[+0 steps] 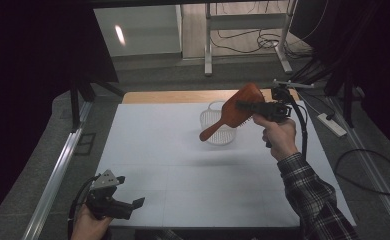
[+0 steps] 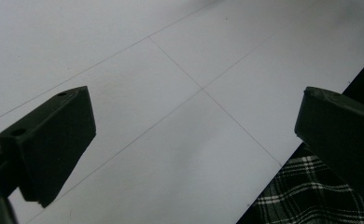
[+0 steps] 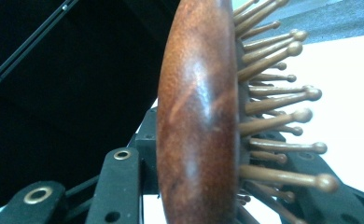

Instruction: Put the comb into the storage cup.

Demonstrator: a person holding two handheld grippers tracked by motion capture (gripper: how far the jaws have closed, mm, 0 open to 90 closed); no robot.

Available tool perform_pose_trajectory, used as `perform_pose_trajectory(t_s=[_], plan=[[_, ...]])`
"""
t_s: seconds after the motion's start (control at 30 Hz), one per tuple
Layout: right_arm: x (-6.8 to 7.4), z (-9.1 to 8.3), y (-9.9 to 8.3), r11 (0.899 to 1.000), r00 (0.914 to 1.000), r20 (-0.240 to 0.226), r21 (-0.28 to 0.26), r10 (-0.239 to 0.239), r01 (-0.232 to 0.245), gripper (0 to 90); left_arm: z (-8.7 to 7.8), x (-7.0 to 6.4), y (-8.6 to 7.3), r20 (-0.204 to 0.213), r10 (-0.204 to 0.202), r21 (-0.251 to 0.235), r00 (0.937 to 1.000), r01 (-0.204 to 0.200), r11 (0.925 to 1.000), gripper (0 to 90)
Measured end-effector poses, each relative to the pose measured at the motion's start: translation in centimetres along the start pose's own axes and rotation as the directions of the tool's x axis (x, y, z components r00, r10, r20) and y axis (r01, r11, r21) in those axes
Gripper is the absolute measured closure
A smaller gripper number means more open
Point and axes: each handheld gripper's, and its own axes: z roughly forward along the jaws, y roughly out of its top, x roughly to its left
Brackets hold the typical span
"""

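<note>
Right claw (image 1: pixel 259 107): clenched on the wooden hairbrush (image 1: pixel 237 109), gripping the paddle head by its edge. In the right gripper view the brush (image 3: pixel 196 116) sat edge-on between the jaws, back to one side, ball-tipped pins (image 3: pixel 283 100) to the other.
Brush position: held in the air, clear of the surface, handle sloping down-left toward the white basket (image 1: pixel 217 128); handle tip over or in front of the basket rim, can't tell contact.
Left claw (image 1: pixel 124 205): released, jaws wide apart, nothing between them; idle at the near left corner, well apart from brush. Left gripper view: bare white sheet (image 2: pixel 171 116) w/ thin seam lines, plaid sleeve (image 2: pixel 306 196) at edge.
Step (judged): carrying brush to the basket for drop-in.
How to do it well: centre handle over the basket opening before lowering; go handle-first; keep grip firm since hold is on a rounded, polished edge and could slip or pivot; basket looks light, so avoid nudging the rim; release only once brush is well inside.
Surface (image 1: pixel 183 170): white, w/ a wooden strip (image 1: pixel 173 96) at the far end; basket the sole item on it.
Room: dim; dark curtains both sides, metal frame legs (image 1: pixel 208 45) and cables (image 1: pixel 253 42) on floor beyond, power strip (image 1: pixel 333 125) at right.
</note>
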Motion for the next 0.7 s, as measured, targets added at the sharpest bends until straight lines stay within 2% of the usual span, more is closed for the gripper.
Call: perform_pose_trajectory(t_s=[0.2, 0.7], plan=[[-0.1, 0.1, 0.9, 1.0, 0.9998, 0.018, -0.014, 0.002, -0.002, 56.5, 0.0, 0.1, 0.0, 0.005, -0.011, -0.005, 0.9999, 0.011, 0.9999, 0.0], [-1.2, 0.5, 2.8, 0.999, 0.9971, 0.075, -0.043, 0.009, -0.006, 56.5, 0.1, 0.0, 0.0, 0.004, 0.0, 0.008, 1.0, 0.0, 1.0, 0.0]])
